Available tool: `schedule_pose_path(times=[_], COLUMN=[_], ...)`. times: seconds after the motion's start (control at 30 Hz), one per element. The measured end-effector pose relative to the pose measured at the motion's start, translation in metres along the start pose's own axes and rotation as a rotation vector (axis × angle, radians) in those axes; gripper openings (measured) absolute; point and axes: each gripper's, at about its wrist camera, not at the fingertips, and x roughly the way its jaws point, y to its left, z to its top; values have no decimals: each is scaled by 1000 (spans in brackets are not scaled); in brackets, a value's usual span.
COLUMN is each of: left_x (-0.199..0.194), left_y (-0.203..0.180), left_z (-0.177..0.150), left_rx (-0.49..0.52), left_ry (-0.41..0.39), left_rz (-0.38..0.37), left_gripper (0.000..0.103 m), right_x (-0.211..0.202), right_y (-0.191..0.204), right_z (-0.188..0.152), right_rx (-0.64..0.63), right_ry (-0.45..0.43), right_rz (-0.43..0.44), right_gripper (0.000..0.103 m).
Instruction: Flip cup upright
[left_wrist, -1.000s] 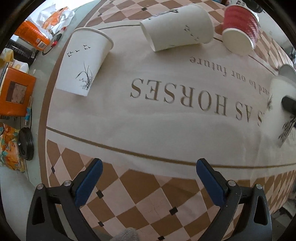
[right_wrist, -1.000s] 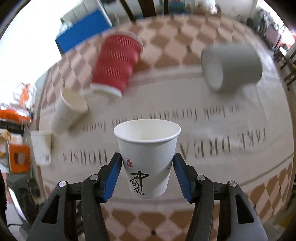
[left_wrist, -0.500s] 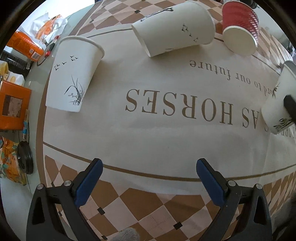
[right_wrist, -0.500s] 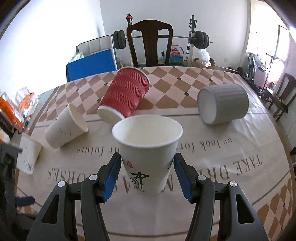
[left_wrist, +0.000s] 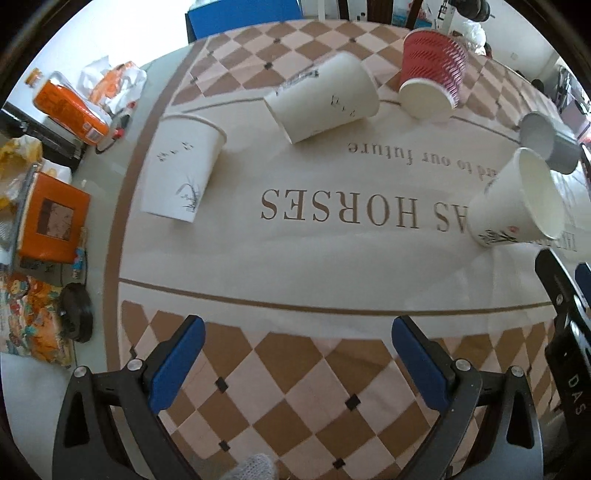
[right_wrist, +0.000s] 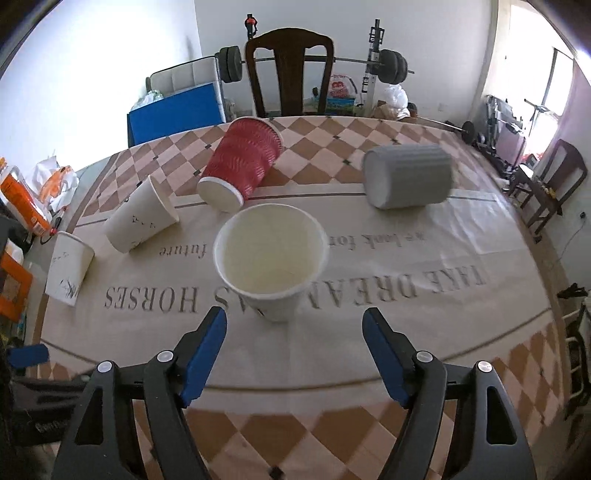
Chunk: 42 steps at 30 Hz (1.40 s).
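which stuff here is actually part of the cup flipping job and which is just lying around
Part of the job:
- white cup just set upright
- bird-print cup, upright
- white cup on its side
- red ribbed cup on its side
- grey cup on its side
- right gripper, open

Lying about:
- orange box
- orange packet
- wooden chair
- barbell

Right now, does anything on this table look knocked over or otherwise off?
Yes. Three cups lie on their sides: the red cup, the grey cup and a white cup beside the red one. Two white cups stand upright: one mid-table, clear of the open right gripper, and one at the left edge.
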Motion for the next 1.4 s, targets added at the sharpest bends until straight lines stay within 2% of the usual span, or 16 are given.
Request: schedule_pose_path(times=[0.27, 0.37, 0.6, 0.87, 1.1, 1.4], left_x=[-69, -100, -187, -258, -282, -288], left_y=[-21, -30, -38, -35, -26, -15], left_z=[-20, -28, -46, -54, -59, -60], left_rx=[-30, -29, -44, -58, -61, -100], left_ry=[-83, -120, -237, -299, -283, -255], left_rz=[5, 8, -10, -8, -10, -26], left_gripper=[103, 103, 103, 103, 103, 103], right_x=[-58, -85, -171, -251, -285, -293], right_y=[-30, -38, -62, -72, -69, -61], right_z=[12, 21, 46, 68, 75, 74], right_rx=[6, -19, -47, -34, -24, -50], right_ry=[46, 46, 22, -14, 4, 55], right_rz=[-48, -71, -53, -37, -29, -33], right_gripper=[101, 102, 102, 102, 102, 102])
